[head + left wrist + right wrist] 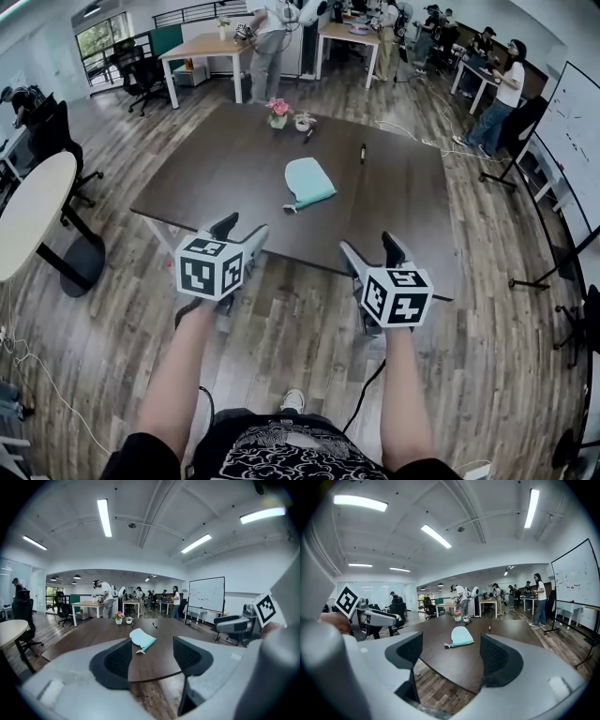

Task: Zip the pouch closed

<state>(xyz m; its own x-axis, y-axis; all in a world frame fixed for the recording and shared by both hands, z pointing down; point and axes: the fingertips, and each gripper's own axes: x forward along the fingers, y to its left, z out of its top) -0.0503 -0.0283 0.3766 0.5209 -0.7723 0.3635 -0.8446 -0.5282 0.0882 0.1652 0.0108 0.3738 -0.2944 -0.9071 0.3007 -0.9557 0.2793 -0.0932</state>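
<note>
A large dark table (pixel 234 169) is seen ahead of both grippers, with its near edge close to their jaw tips. The left gripper (pixel 242 228) is held level with that edge, its jaws spread wide and nothing gripped between them. The right gripper (pixel 369 244) is held beside it in the same way, jaws wide apart and empty. The light blue pouch (pixel 307 181) is laid flat on the table, well ahead of both grippers and between their lines of aim, touched by neither. Beyond the pouch, a pot of pink flowers (pixel 277 112) and a white cup (pixel 303 121) are set near the far edge. A black pen (pixel 363 152) is laid well ahead of the right gripper.
</note>
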